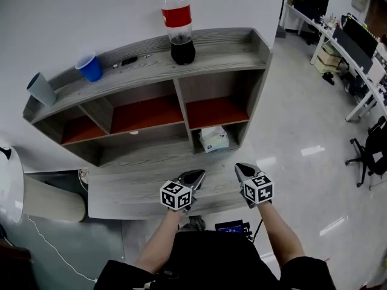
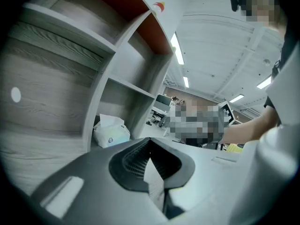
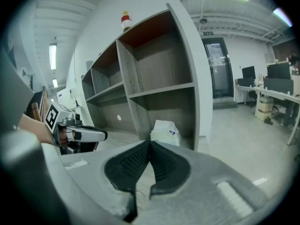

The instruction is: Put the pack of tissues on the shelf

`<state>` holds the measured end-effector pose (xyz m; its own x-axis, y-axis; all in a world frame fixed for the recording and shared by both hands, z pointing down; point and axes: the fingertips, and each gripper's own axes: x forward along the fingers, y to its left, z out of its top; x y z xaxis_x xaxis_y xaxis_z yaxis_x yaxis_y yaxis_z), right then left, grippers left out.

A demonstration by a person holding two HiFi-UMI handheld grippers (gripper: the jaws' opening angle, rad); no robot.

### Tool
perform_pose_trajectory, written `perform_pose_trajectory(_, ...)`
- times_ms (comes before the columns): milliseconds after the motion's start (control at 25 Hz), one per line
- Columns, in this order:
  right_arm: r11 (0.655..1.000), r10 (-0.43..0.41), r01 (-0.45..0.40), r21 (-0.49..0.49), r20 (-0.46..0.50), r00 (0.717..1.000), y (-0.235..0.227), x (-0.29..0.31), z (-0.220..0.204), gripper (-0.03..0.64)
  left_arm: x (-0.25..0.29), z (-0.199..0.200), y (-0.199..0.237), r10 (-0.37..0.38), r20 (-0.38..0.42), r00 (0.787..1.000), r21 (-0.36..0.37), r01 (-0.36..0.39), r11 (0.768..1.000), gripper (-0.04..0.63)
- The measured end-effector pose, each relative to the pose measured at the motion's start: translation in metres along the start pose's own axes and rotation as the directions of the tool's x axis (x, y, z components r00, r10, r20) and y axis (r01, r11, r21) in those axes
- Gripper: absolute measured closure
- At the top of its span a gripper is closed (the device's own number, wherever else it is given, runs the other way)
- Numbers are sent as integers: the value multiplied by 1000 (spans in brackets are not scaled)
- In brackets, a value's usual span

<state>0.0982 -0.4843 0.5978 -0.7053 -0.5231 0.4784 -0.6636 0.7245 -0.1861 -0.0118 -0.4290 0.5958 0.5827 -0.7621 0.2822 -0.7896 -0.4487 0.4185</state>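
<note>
The pack of tissues [image 1: 213, 139], white with a pale blue print, stands in the lower right compartment of the grey wooden shelf unit [image 1: 151, 65]. It also shows in the left gripper view as the pack [image 2: 111, 131] and in the right gripper view as the pack [image 3: 165, 131]. My left gripper [image 1: 196, 175] and right gripper [image 1: 242, 168] hover side by side in front of that compartment, apart from the pack. In both gripper views the jaws meet at their tips, left gripper [image 2: 150, 140] and right gripper [image 3: 150, 143], with nothing between them.
A cola bottle [image 1: 179, 26], a blue cup [image 1: 91, 67] and a grey cup [image 1: 41, 89] stand on the shelf unit's top. A low wooden ledge [image 1: 133, 192] runs under my grippers. Office desks and a chair [image 1: 369, 153] stand at the right.
</note>
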Motion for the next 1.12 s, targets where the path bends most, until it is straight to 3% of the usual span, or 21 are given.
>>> perform_pose_trajectory(200, 1000, 9, -9, 29, 12, 1000, 16, -4, -7, 614, -5, -17, -6, 16, -48, 999, 86, -12, 996, 597)
perform_pose_trajectory(480, 998, -11, 9, 66, 38, 999, 20, -5, -6, 614, -10, -7, -1, 43, 16, 999, 63, -44, 997, 604)
perform_pose_trajectory(1120, 995, -41, 35, 94, 61, 997, 21, -27, -18, 614, -25, -7, 1, 146, 27, 989, 70, -147, 987, 604)
